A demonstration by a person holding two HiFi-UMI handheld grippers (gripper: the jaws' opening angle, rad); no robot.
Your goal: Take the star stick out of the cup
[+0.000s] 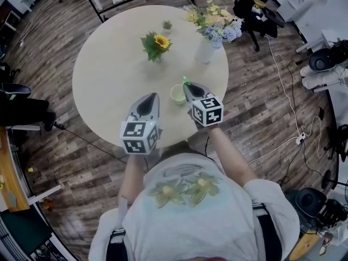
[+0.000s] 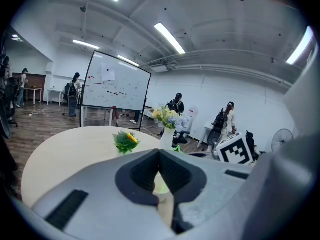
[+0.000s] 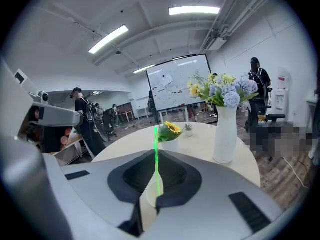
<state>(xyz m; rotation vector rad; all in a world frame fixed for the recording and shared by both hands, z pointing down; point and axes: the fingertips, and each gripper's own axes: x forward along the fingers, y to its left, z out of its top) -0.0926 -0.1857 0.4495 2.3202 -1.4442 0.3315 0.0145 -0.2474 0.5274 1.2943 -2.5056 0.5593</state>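
A thin green star stick (image 3: 156,139) stands upright between the jaws of my right gripper (image 3: 156,153), which is shut on it. Its top pokes up above the jaw tips (image 1: 185,81). The lower end runs down towards the pale green cup (image 3: 148,200); whether it is still inside is hidden. The cup (image 1: 178,94) stands on the round table (image 1: 109,80) near its front edge, just left of my right gripper (image 1: 187,86). My left gripper (image 1: 153,97) hovers left of the cup, tips together and holding nothing. Through its jaws (image 2: 160,152) the cup (image 2: 161,185) shows.
A potted sunflower (image 1: 156,43), a tiny cactus (image 1: 167,25) and a white vase of flowers (image 1: 205,50) stand at the back of the table. Beyond it are an office chair (image 1: 255,10), a whiteboard (image 2: 115,89) and several people. Cables lie on the wooden floor at right.
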